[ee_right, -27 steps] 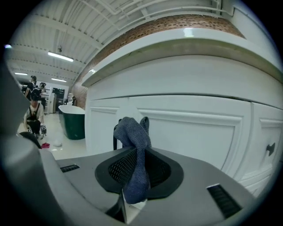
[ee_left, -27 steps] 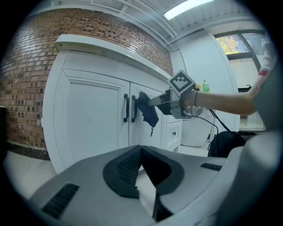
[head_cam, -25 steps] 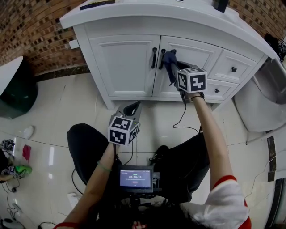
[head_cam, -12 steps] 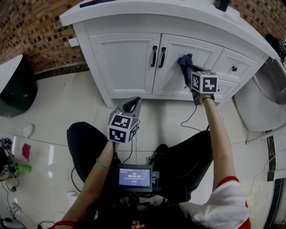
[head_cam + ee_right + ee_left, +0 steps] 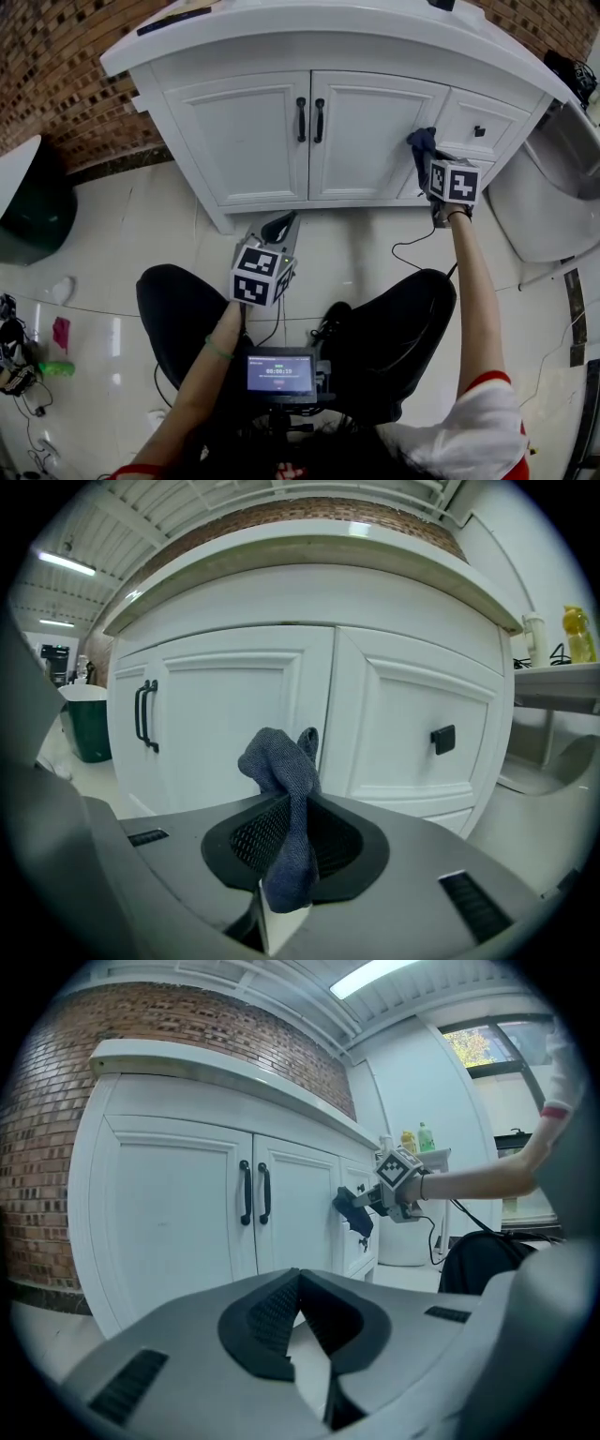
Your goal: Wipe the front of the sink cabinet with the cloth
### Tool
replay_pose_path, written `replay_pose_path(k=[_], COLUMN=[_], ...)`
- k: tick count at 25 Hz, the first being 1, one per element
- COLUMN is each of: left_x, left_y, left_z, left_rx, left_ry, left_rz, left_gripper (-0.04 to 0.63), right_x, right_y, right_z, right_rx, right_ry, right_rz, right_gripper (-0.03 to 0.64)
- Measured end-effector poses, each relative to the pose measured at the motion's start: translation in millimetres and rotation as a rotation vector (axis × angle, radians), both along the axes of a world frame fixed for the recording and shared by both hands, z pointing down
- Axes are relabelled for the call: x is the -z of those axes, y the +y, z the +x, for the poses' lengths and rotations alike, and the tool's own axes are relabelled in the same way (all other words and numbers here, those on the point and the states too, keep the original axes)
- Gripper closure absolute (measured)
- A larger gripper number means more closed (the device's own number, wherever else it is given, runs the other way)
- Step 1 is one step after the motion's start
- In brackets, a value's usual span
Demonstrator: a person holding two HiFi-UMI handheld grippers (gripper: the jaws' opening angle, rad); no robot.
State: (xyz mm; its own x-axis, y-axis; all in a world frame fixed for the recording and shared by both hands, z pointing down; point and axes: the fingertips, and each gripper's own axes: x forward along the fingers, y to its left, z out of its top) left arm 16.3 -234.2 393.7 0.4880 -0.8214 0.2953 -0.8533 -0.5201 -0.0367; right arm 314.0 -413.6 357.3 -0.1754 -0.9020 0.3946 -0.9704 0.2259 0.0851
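Observation:
The white sink cabinet [image 5: 248,131] has two doors with black handles [image 5: 309,119] and drawers on the right. My right gripper [image 5: 427,157] is shut on a dark blue cloth [image 5: 422,141], which is held against the cabinet front where the right door meets the drawers. In the right gripper view the cloth [image 5: 281,761] bunches up between the jaws of that gripper [image 5: 291,803], close to the door panel [image 5: 234,705]. My left gripper [image 5: 278,225] hangs low over the floor, away from the cabinet, shut with nothing in it [image 5: 298,1283]. From there the cloth [image 5: 354,1213] shows against the cabinet.
A white toilet bowl [image 5: 544,206] stands right of the cabinet and a dark green bin [image 5: 33,202] at the far left. A black cable [image 5: 412,248] trails from the right gripper. A brick wall [image 5: 56,84] runs behind. A small screen [image 5: 279,373] sits between the person's knees.
My right gripper has slid the cloth rightward across the right door, from beside the handles to the edge by the drawers. The left gripper has stayed in place.

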Motion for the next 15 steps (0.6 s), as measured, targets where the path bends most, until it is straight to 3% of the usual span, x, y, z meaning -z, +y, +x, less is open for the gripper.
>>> replay_pose_path(k=[6,15], left_x=[1,-4], left_y=[-3,0], left_z=[7,9], left_rx=[-0.009,-0.015], left_ry=[-0.005,0.008], left_rz=[0.002,-0.016], left_gripper=[0.575,0.575], right_x=[-3,-24], right_y=[5,26], right_z=[-5,-155], right_rx=[0.015,0.311], right_ry=[-0.026,-0.030], right_rz=[0.004,-0.022], right_gripper=[0.554,0.554])
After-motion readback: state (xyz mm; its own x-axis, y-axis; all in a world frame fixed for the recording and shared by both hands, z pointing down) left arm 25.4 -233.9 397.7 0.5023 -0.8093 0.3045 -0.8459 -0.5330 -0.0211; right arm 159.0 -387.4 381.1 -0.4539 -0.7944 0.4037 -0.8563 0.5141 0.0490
